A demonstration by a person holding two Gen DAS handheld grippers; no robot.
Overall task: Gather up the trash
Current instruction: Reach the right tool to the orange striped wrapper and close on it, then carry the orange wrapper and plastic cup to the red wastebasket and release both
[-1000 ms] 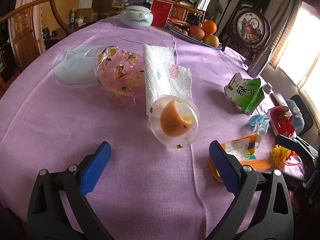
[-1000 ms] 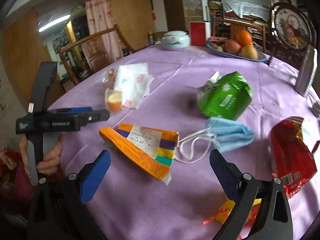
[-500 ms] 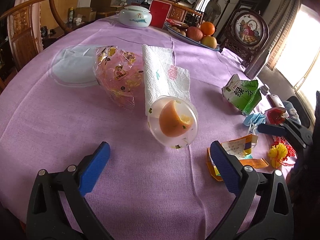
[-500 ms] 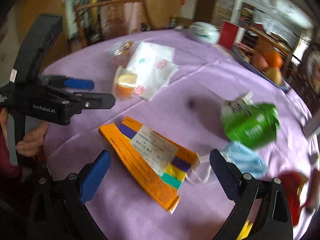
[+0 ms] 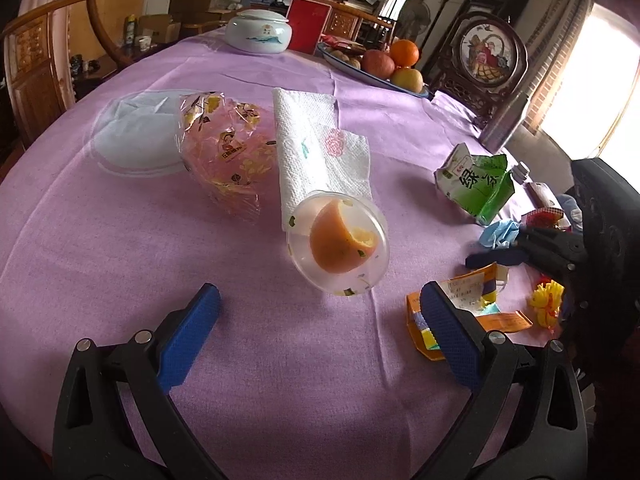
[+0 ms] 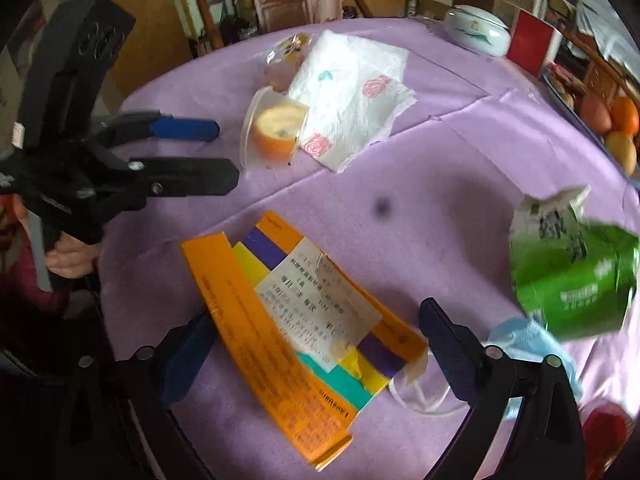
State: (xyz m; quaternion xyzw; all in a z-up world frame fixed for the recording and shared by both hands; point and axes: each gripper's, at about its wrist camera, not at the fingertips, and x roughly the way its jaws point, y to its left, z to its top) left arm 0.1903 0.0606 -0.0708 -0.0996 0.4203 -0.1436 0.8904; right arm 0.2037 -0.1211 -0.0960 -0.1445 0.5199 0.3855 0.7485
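Observation:
A flattened orange box with a white label lies on the purple tablecloth. My right gripper hangs low over it, one blue pad on each side of the box. Its jaws are closing, and neither pad visibly presses on the box. My left gripper stands open and holds nothing, just short of a tipped clear cup with an orange peel inside. Beside the cup lie a paper towel and a cellophane wrapper. A green carton and a blue face mask lie right of the box.
A clear plastic lid lies at the far left. A white lidded jar, a red box and a fruit plate stand at the back. A red snack bag and a yellow-red wrapper lie near the right edge.
My right gripper has come down and leftward over the orange box while rolling, so the box now sits between its fingers. The left gripper has held still.

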